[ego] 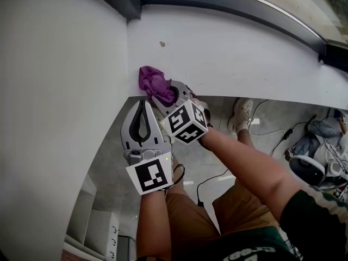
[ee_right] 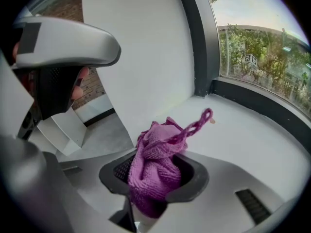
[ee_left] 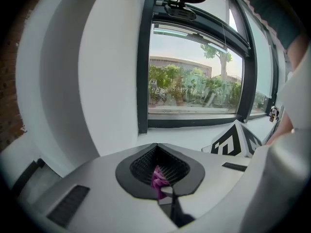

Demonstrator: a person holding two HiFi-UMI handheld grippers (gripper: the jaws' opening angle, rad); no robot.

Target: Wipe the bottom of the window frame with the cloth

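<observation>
Two grippers meet at the white window sill [ego: 244,58]: right gripper [ego: 165,95] fingers [ego: 178,89] clamp a crumpled purple knitted cloth [ego: 154,82]; left gripper [ego: 142,102] fingers [ego: 130,128] are pressed together beside it.

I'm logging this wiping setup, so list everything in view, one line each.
cloth: one, purple, bunched in the right tool's jaws at the sill's left corner
window sill: one, white, below the glass
window frame: one, dark grey, around the glass
speck: one, brownish, on the sill
wall: one, white, left of the sill
shred: one, purple, between the left tool's jaws
left tool: one, grey, shut on the shred, beside the wall
right tool: one, grey, shut on the cloth
forearms: two, bare, behind the tools
</observation>
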